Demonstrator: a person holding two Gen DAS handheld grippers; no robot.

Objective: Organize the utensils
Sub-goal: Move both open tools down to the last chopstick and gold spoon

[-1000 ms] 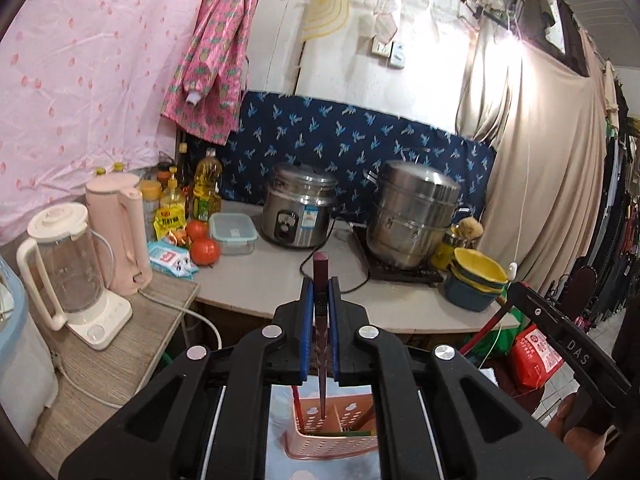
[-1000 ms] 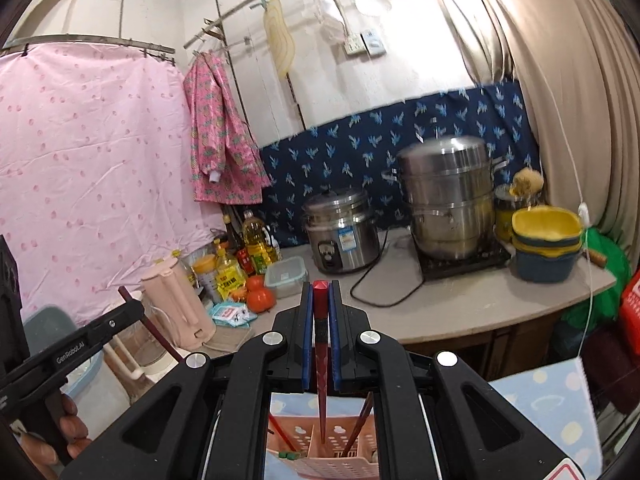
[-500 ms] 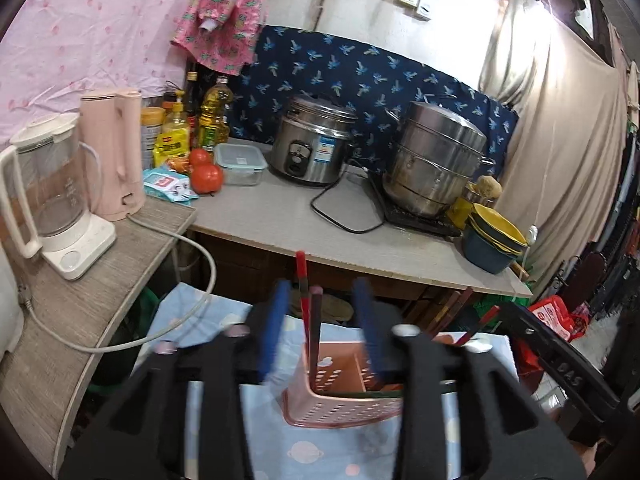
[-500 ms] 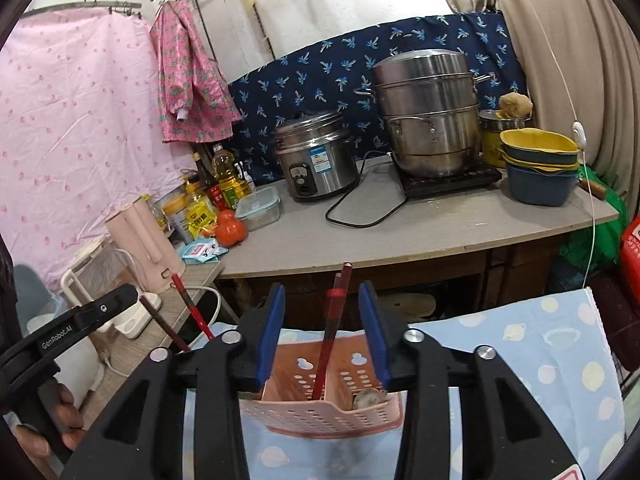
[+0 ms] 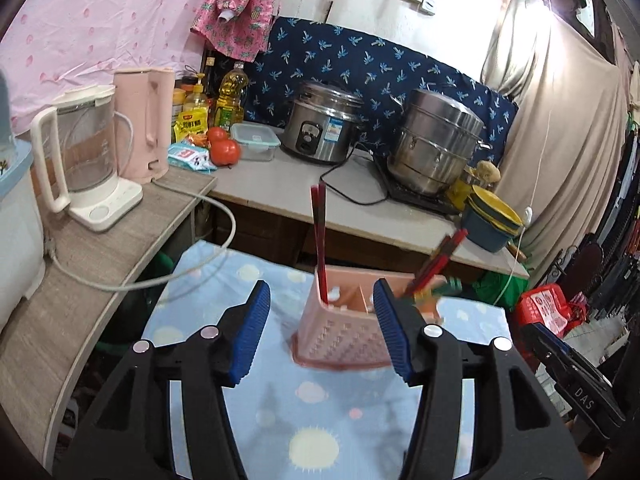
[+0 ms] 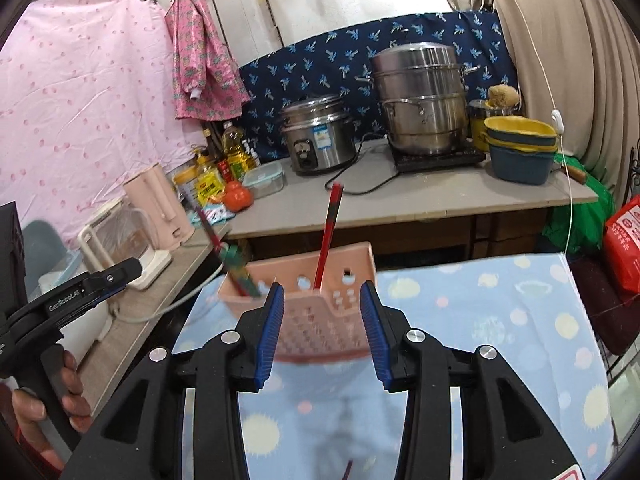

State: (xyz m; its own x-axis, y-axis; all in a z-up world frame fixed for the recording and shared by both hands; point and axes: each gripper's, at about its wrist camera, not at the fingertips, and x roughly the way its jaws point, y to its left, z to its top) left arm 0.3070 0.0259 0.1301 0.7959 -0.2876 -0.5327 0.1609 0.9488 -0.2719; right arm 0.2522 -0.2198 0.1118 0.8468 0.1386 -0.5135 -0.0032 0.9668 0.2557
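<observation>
A pink perforated utensil basket (image 5: 340, 336) stands on a blue patterned cloth (image 5: 320, 420); it also shows in the right wrist view (image 6: 316, 312). Red chopsticks (image 5: 319, 236) stand upright in its left compartment, and more red chopsticks (image 5: 438, 260) lean out on its right. In the right wrist view a red chopstick (image 6: 328, 236) stands in the basket and others (image 6: 224, 252) lean left. My left gripper (image 5: 322, 332) is open and empty just in front of the basket. My right gripper (image 6: 322, 328) is open and empty, also facing the basket.
A counter (image 5: 352, 184) behind holds a rice cooker (image 5: 320, 128), a steel steamer pot (image 5: 436, 148), stacked bowls (image 5: 492, 216), tomatoes (image 5: 224, 148) and bottles. A side shelf at left holds a pink kettle (image 5: 142, 120) and a blender (image 5: 84, 148).
Both grippers were shut on red chopsticks above the basket; they have opened, the chopsticks now stand in the basket, and both grippers have drawn back.
</observation>
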